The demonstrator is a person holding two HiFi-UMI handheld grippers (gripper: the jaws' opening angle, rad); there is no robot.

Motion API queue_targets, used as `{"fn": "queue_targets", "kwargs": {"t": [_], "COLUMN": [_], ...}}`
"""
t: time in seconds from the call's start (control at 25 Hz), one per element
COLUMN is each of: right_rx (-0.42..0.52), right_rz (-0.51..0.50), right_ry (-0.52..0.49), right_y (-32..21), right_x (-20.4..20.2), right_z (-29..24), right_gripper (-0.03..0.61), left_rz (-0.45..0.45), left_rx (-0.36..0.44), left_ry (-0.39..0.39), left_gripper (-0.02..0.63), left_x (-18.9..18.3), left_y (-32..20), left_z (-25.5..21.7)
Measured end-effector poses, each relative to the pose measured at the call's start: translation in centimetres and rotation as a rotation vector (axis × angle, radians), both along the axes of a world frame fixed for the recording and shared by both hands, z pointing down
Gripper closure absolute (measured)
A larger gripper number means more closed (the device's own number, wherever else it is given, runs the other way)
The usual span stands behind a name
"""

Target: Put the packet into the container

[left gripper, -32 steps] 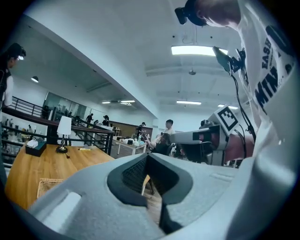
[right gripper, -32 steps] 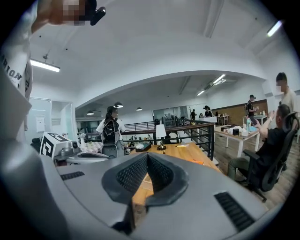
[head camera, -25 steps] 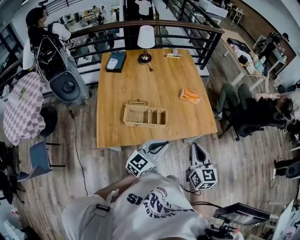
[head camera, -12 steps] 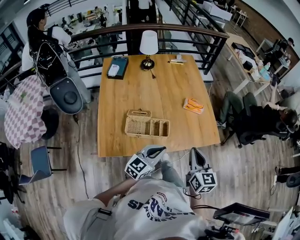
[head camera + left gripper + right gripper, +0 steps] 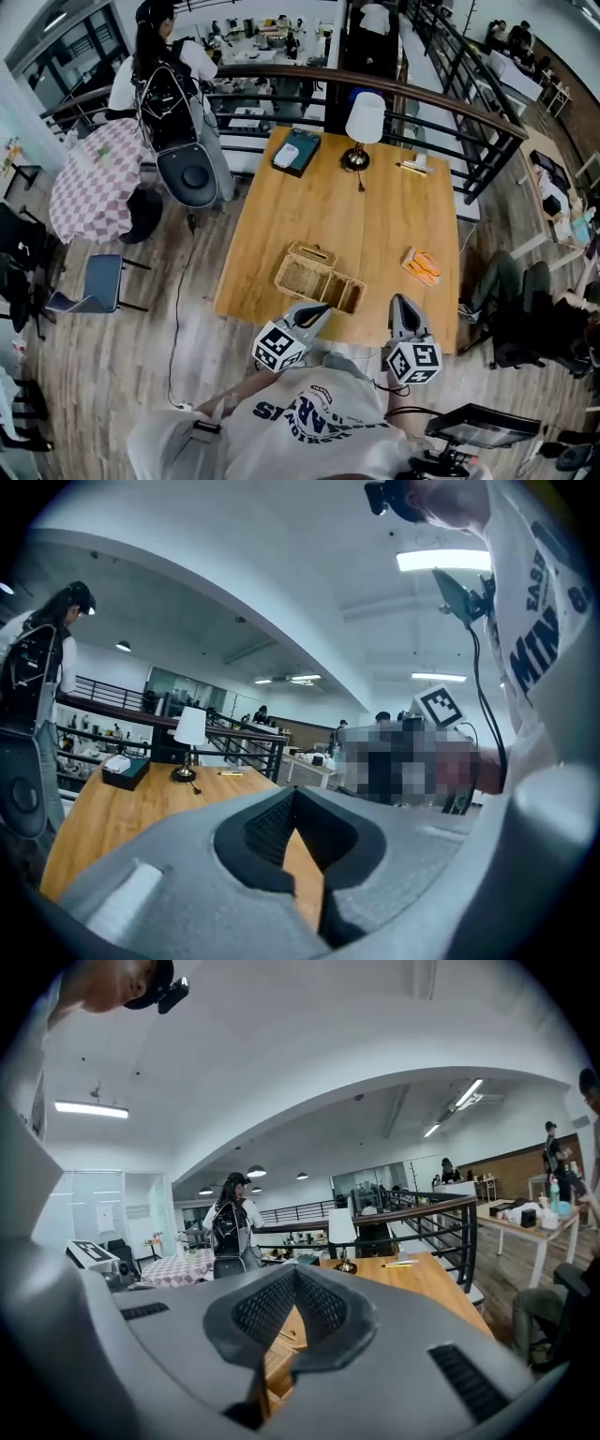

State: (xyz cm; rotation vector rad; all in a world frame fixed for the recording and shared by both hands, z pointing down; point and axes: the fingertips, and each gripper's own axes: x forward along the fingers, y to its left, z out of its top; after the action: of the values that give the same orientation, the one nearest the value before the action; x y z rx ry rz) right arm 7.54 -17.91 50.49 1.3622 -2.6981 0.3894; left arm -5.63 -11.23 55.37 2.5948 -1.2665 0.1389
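The reaching step is judged to be in hand, since nothing is yet held. The left gripper (image 5: 323, 309) and the right gripper (image 5: 397, 302) are poised at the near edge of the bench (image 5: 375, 216), each with its fingers closed together on nothing. The packet (image 5: 422, 265) lies on the bench ahead of the right gripper, well apart from the container (image 5: 319, 278), which stands just beyond the left gripper. Next, the right fingers need to be opened and brought over the packet.
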Motion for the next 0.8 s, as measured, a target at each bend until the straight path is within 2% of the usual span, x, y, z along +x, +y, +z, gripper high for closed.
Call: {"fn": "queue_targets", "kwargs": {"t": [0.16,0.32,0.56,0.8], "right_rx": [-0.016,-0.043,-0.052,-0.050], "right_rz": [-0.056,-0.101,-0.164,-0.207], "right_ry": [-0.037,-0.070,-0.075,-0.054], "right_y": [-3.6,-6.7,-11.1,-14.4], "right_x": [-0.2,0.6,2.7,4.2], "right_z": [0.6,1.7,2.6,2.8], "right_gripper": [0.571,0.571,0.569,0.569], "left_rz": [-0.097,-0.166,-0.161,-0.221], "left_rx": [0.000,-0.015,-0.029,-0.056], "left_ry": [-0.026,-0.041,-0.074,-0.026], "left_gripper": [0.610,0.610,0.610,0.610], "left_x": [-1.1,-0.4,3.4,5.5], "left_y": [-2.7,-5.6,-9.5,-12.1], "left_z": [-0.7,-0.8,-1.1,-1.2]}}
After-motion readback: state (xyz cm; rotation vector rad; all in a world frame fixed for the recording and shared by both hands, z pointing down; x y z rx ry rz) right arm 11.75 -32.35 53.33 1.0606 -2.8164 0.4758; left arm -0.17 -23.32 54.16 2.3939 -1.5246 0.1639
